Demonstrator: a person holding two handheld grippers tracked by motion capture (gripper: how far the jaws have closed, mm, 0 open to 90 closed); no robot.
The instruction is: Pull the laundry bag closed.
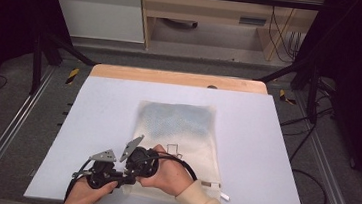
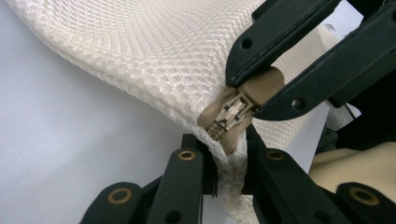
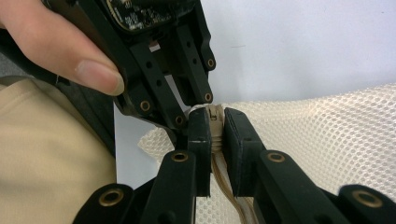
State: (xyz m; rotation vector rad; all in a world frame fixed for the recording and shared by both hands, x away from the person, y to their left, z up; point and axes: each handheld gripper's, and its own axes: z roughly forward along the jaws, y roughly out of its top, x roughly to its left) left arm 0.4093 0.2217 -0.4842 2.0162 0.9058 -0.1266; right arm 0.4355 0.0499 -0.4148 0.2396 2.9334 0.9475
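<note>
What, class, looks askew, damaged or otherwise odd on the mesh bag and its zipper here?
Nothing stands out. The cream mesh laundry bag lies flat on the pale table, untorn. The right gripper clamps its beige zipper pull; the left gripper pinches the bag's corner seam.

Mesh bag (image 1: 181, 132): cream-white netted fabric, rectangular, lying flat on the table, a blue-grey item showing through its far half; near-left corner lifted off the surface; beige zipper slider (image 2: 233, 112) sits at that corner; pull tab (image 2: 264, 84) clamped.

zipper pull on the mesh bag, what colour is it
Beige, a shade darker than the cream mesh bag. The zipper pull shows best in the left gripper view.
</note>
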